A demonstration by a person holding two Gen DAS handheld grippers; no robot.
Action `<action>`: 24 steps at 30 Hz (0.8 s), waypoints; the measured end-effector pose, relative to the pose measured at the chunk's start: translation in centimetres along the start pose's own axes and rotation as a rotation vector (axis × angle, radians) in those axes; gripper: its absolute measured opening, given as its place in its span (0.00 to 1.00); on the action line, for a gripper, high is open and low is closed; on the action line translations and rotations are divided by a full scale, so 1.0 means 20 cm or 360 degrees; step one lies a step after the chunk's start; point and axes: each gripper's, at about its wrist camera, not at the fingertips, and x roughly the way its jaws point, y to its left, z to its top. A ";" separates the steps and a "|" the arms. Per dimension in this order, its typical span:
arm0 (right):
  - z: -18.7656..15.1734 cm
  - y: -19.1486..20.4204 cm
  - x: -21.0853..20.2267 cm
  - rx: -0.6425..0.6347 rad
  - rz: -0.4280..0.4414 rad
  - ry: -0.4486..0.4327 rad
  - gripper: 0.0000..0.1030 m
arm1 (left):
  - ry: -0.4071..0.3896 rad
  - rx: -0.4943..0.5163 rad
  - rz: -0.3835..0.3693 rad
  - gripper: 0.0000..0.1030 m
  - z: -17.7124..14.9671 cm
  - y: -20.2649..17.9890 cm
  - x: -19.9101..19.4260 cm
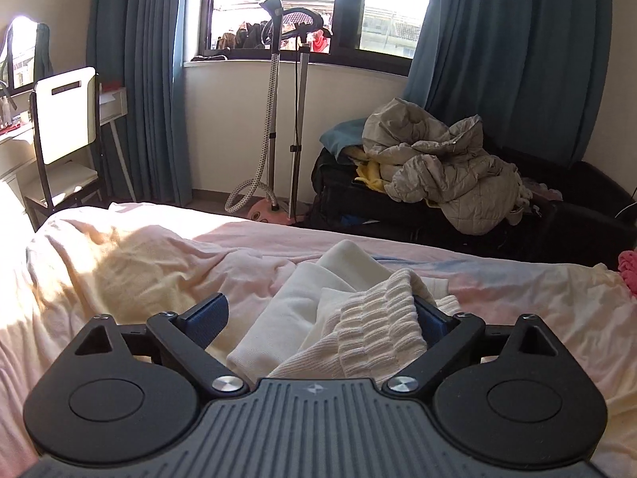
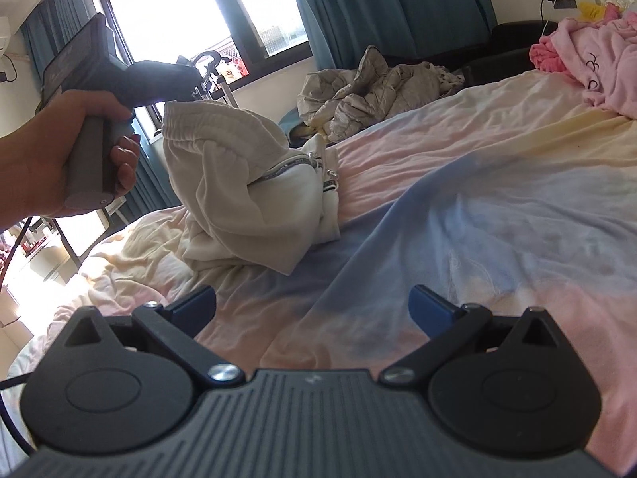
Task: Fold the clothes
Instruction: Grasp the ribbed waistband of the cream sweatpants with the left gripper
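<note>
A cream white garment with a ribbed elastic waistband (image 1: 378, 318) lies bunched on the pastel bedsheet (image 1: 119, 263). My left gripper (image 1: 322, 314) stands wide open, with the waistband lying between its fingers against the right finger. In the right wrist view the same garment (image 2: 247, 183) hangs from the left gripper's front, its waistband lifted and the rest piled on the bed. The hand-held left gripper (image 2: 99, 79) shows at upper left. My right gripper (image 2: 312, 302) is open and empty, low over the sheet (image 2: 458, 207), to the right of the garment.
A grey quilted jacket (image 1: 446, 167) lies on a dark sofa beyond the bed. A garment steamer (image 1: 278, 119) stands under the window. A chair (image 1: 63, 135) and desk are at far left. Pink clothes (image 2: 597, 51) lie at the bed's far right.
</note>
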 end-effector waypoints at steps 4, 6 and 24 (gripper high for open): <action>0.00 -0.02 0.01 0.0019 -0.0006 -0.0004 1.00 | 0.0085 -0.0041 -0.0043 0.18 -0.02 0.02 -0.01; 0.00 -0.03 0.01 0.0024 -0.0006 -0.0012 1.00 | 0.0047 -0.0051 -0.0084 0.12 -0.03 0.05 -0.09; 0.05 0.13 -0.25 -0.0192 0.0080 -0.0281 1.00 | 0.0005 -0.0202 -0.0346 0.09 -0.64 0.84 -0.94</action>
